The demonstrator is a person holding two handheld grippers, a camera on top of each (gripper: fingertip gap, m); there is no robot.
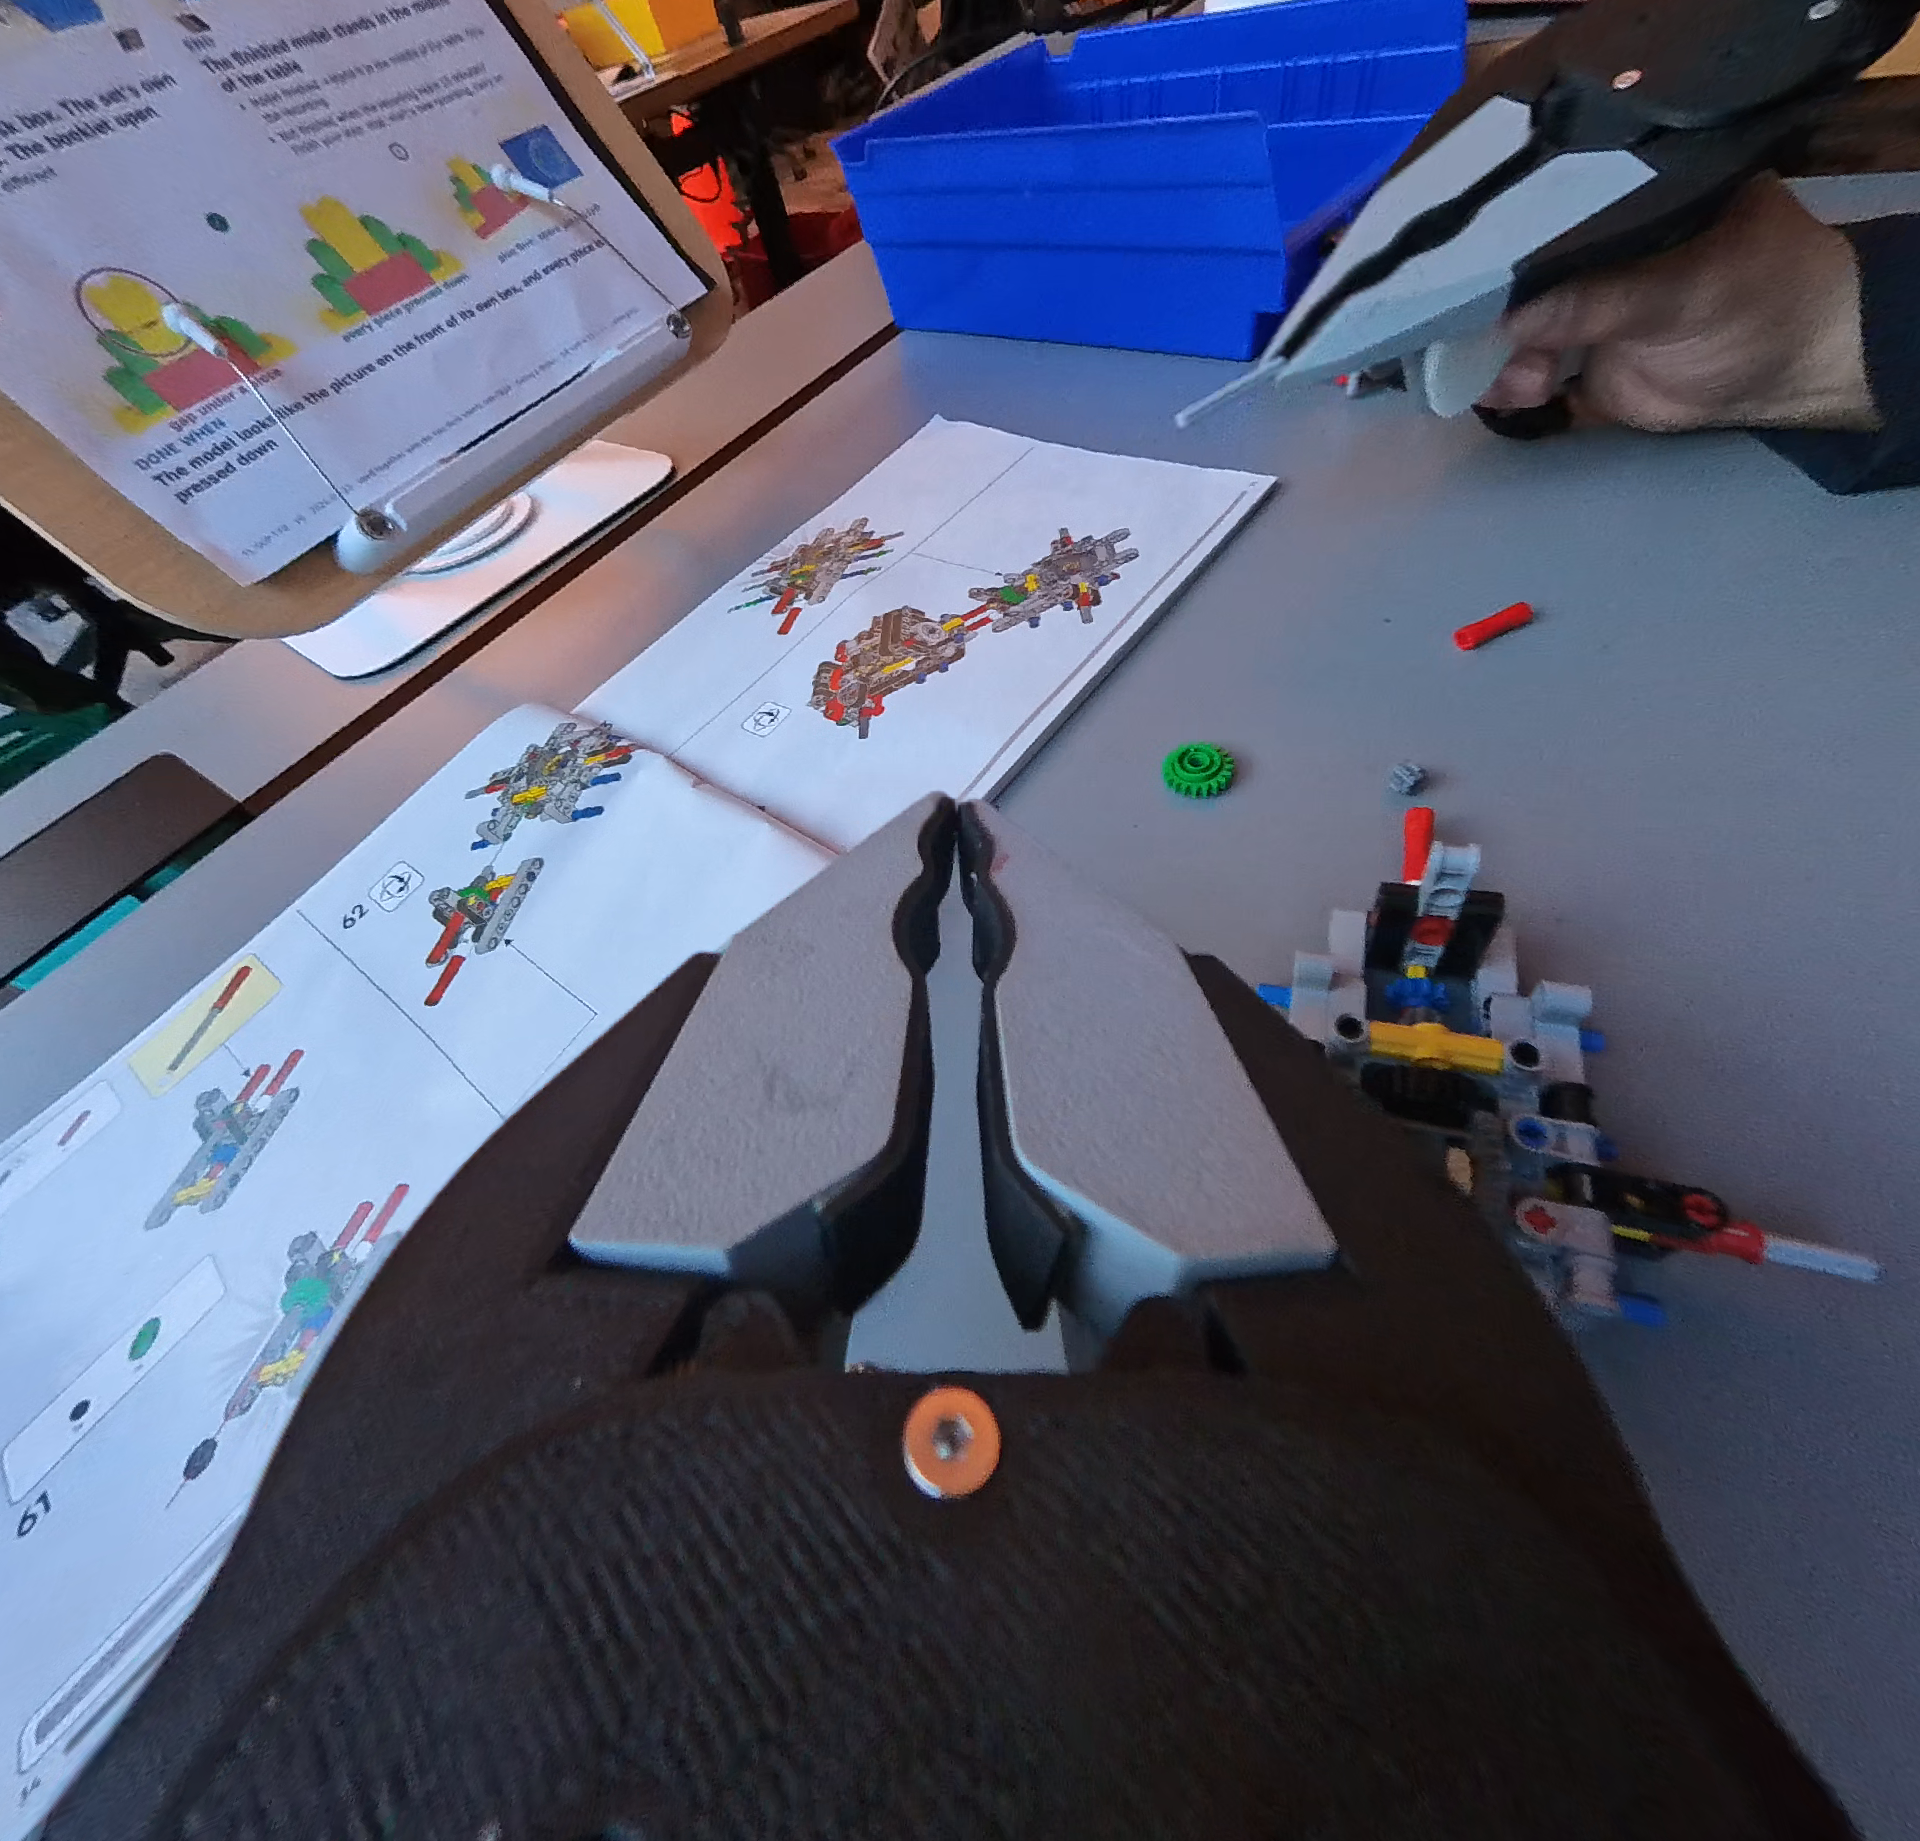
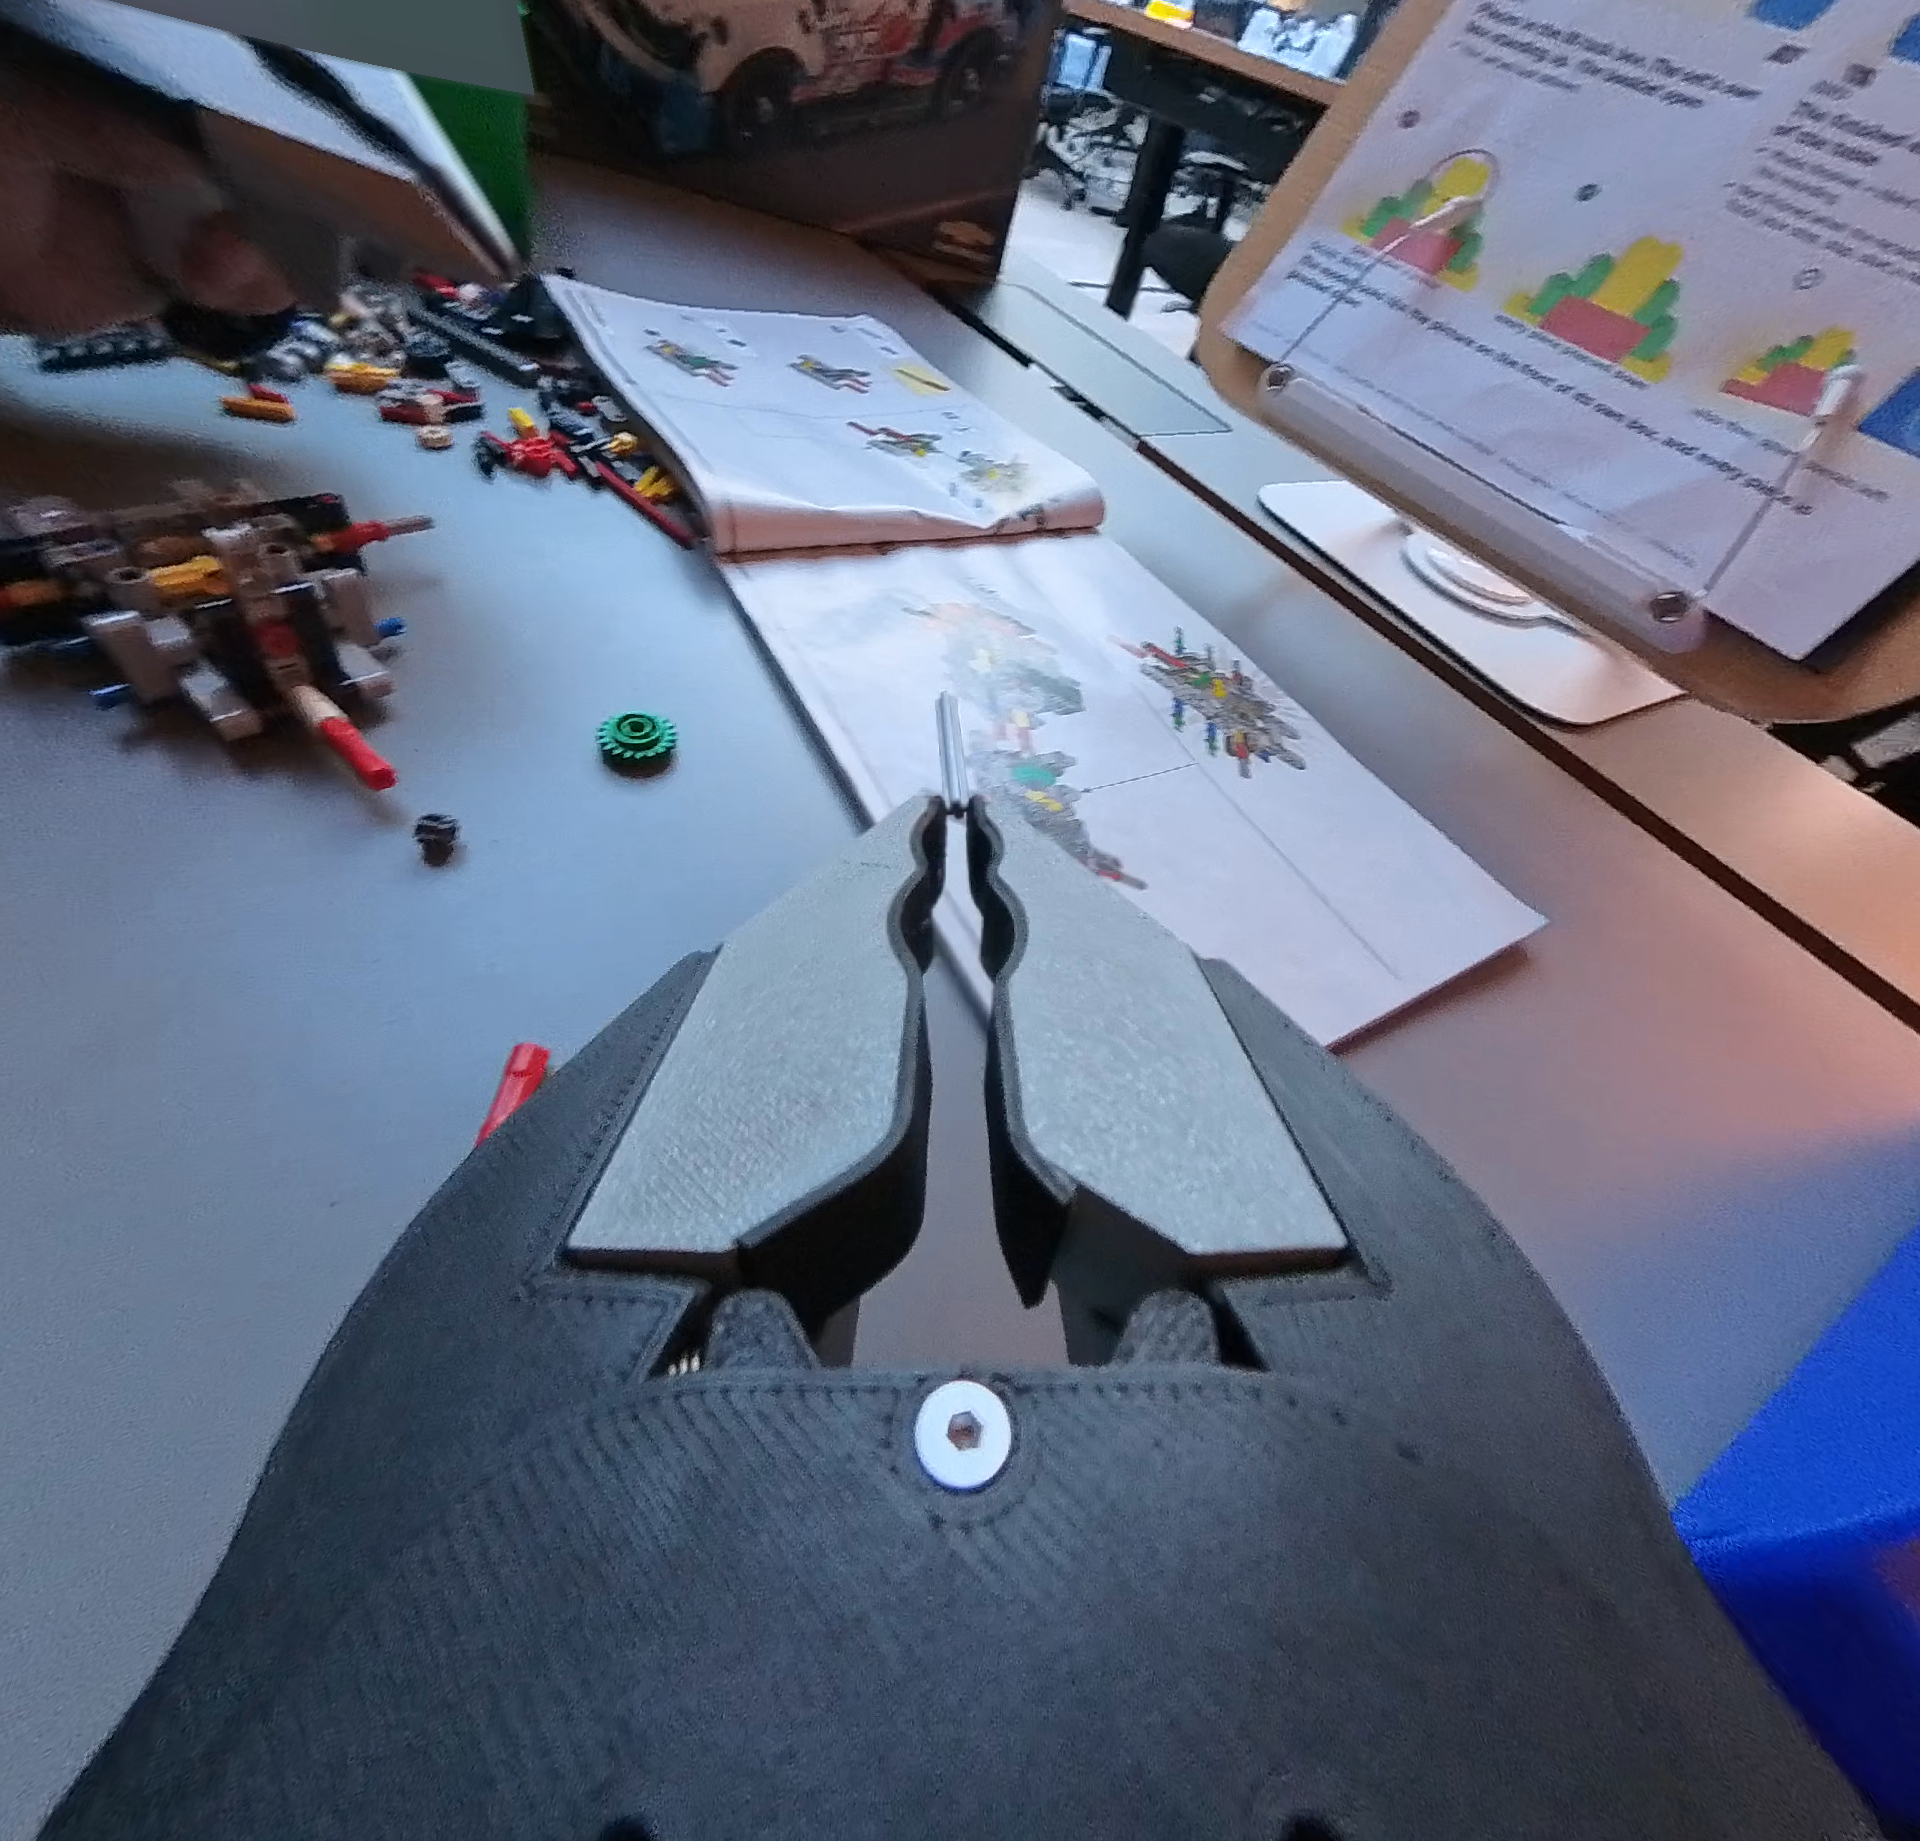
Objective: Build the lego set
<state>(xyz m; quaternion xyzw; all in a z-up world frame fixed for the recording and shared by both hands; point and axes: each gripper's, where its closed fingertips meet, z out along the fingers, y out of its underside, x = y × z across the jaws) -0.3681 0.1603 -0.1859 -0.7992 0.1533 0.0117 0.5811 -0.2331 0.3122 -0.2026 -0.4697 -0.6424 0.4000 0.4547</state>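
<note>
Left gripper [image 1: 957,806]: fingertips pressed together, nothing between them. It hangs over the near edge of the open instruction booklet [image 1: 935,586] on the grey table [image 1: 1558,544].

Right gripper [image 2: 957,804]: closed on a thin grey rod [image 2: 950,747] that sticks forward past the tips, above the booklet page.

A green gear [image 1: 1198,770] lies just off the booklet's edge, near the half-built brick model [image 1: 1455,1053]. A loose red pin [image 1: 1493,624] sits farther off. A blue bin [image 1: 1122,191] stands behind.

Blue bin [image 1: 1143,181] — propped instruction sheet [image 1: 343,233]
</note>
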